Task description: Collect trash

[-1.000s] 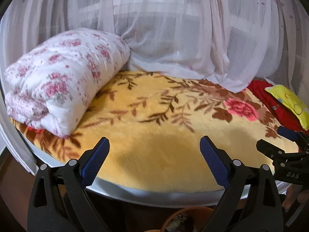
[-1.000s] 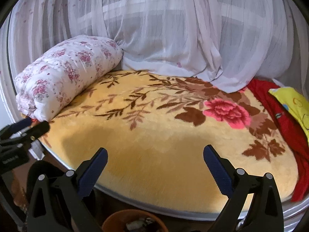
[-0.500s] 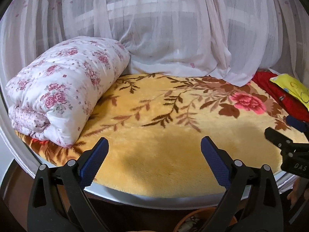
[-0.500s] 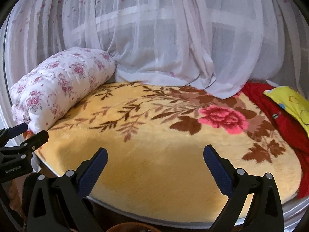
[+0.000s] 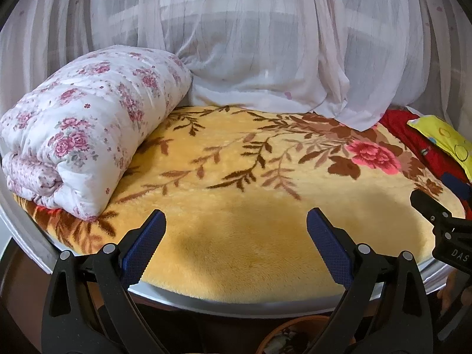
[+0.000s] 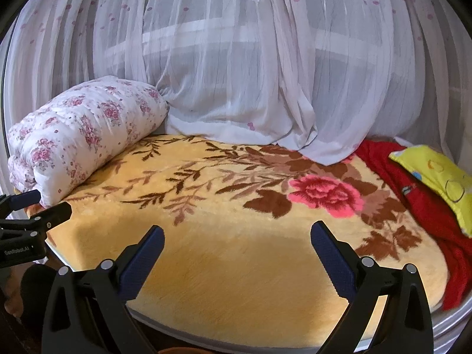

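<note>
In the left wrist view my left gripper (image 5: 234,218) is open and holds nothing, hovering over the near edge of a yellow floral blanket (image 5: 236,171) on a round bed. The right wrist view shows my right gripper (image 6: 237,231) likewise open and holding nothing above the same blanket (image 6: 236,265). Each gripper shows in the other's view: the right gripper (image 5: 433,188) at the right edge, the left gripper (image 6: 53,202) at the left edge. A brown round bin (image 5: 292,334) with scraps inside sits low below the bed edge. I see no loose trash on the blanket.
A rolled pink-flowered quilt (image 5: 88,135) lies at the left of the bed. White net curtains (image 5: 265,59) hang behind. A red cloth (image 6: 424,206) and a yellow pillow (image 6: 436,177) lie at the right. The bed's pale rim (image 5: 236,303) runs below my fingers.
Both views have tilted upward: the bed sits lower in frame and more curtain shows. The brown bin has almost left the right wrist view. Both grippers stay open.
</note>
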`<action>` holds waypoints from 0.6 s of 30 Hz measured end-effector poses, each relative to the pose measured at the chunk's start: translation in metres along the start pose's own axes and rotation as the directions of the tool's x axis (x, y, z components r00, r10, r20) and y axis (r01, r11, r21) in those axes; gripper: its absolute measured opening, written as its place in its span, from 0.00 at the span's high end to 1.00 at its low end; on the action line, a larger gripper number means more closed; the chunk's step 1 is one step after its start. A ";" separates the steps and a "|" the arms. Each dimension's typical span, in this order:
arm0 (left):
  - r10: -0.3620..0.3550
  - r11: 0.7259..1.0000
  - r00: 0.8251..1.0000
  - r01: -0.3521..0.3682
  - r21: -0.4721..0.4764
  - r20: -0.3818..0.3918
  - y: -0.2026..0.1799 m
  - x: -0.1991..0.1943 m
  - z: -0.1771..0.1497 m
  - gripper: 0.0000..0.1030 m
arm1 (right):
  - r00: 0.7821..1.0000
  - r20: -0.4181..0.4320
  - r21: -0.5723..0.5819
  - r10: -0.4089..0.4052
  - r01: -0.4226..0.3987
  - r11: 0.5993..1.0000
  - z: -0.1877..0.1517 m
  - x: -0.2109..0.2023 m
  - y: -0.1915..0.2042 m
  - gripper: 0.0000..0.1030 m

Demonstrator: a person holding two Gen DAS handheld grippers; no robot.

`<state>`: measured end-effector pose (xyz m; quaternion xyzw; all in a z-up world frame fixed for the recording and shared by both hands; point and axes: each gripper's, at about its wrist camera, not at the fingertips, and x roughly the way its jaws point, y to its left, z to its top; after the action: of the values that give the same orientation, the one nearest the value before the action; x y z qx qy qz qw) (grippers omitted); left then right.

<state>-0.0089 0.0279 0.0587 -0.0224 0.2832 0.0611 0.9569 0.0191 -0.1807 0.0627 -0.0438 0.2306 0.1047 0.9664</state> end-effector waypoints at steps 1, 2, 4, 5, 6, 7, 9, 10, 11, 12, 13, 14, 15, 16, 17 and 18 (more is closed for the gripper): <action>-0.001 1.000 1.000 0.001 -0.003 -0.001 0.000 0.001 0.000 0.09 | 1.000 0.005 -0.009 -0.007 0.007 1.000 0.001 0.000 0.001 0.05; -0.003 1.000 1.000 0.003 -0.008 -0.003 0.001 0.002 0.000 0.09 | 1.000 0.012 -0.020 -0.015 0.015 1.000 0.003 0.000 0.002 0.05; -0.001 1.000 1.000 0.001 -0.012 -0.004 0.001 0.004 0.001 0.09 | 0.999 0.026 -0.033 -0.025 0.026 0.999 0.006 -0.001 0.003 0.05; 0.000 1.000 1.000 0.000 -0.013 0.000 0.001 0.004 0.000 0.09 | 0.999 0.034 -0.038 -0.030 0.031 0.999 0.008 0.000 0.003 0.05; 0.004 1.000 1.000 -0.004 -0.013 0.003 0.001 0.004 0.000 0.09 | 0.999 0.042 -0.039 -0.031 0.033 0.999 0.010 0.000 0.003 0.05; 0.007 1.000 1.000 -0.007 -0.013 0.006 0.002 0.004 0.000 0.09 | 0.998 0.049 -0.036 -0.029 0.031 0.999 0.011 0.001 0.003 0.05; 0.010 1.000 1.000 -0.010 -0.011 0.008 0.002 0.004 0.001 0.09 | 0.998 0.054 -0.025 -0.022 0.024 0.999 0.013 0.004 0.002 0.05; 0.011 1.000 1.000 -0.011 -0.010 0.009 0.002 0.004 0.001 0.09 | 0.998 0.053 -0.019 -0.019 0.020 1.000 0.014 0.005 0.001 0.05; 0.014 1.000 1.000 -0.014 -0.007 0.011 0.002 0.004 0.001 0.09 | 0.999 0.046 -0.005 -0.012 0.013 1.000 0.014 0.008 -0.001 0.05; 0.016 1.000 1.000 -0.016 -0.006 0.013 0.002 0.005 0.001 0.09 | 0.999 0.041 0.004 -0.006 0.006 1.000 0.015 0.011 -0.002 0.05; 0.017 1.000 1.000 -0.017 -0.004 0.014 0.003 0.005 0.002 0.09 | 0.999 0.037 0.014 -0.001 0.001 1.000 0.015 0.013 -0.004 0.05; 0.020 1.000 1.000 -0.020 -0.003 0.016 0.003 0.006 0.002 0.09 | 0.999 0.034 0.020 -0.001 0.000 1.000 0.016 0.015 -0.005 0.05; 0.020 1.000 1.000 -0.020 -0.002 0.016 0.004 0.006 0.002 0.09 | 1.000 0.031 0.025 -0.002 0.001 1.000 0.016 0.017 -0.006 0.05; 0.021 1.000 1.000 -0.021 -0.004 0.017 0.004 0.006 0.002 0.09 | 1.000 0.029 0.028 -0.006 0.005 1.000 0.016 0.019 -0.007 0.05; 0.022 1.000 1.000 -0.022 -0.005 0.019 0.004 0.007 0.002 0.09 | 0.999 0.031 0.029 -0.010 0.009 1.000 0.016 0.019 -0.008 0.05; 0.023 1.000 1.000 -0.022 -0.006 0.019 0.004 0.007 0.003 0.09 | 0.999 0.035 0.027 -0.017 0.016 1.000 0.016 0.020 -0.009 0.05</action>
<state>-0.0023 0.0332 0.0570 -0.0215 0.2740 0.0729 0.9587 0.0452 -0.1835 0.0685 -0.0307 0.2145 0.0946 0.9717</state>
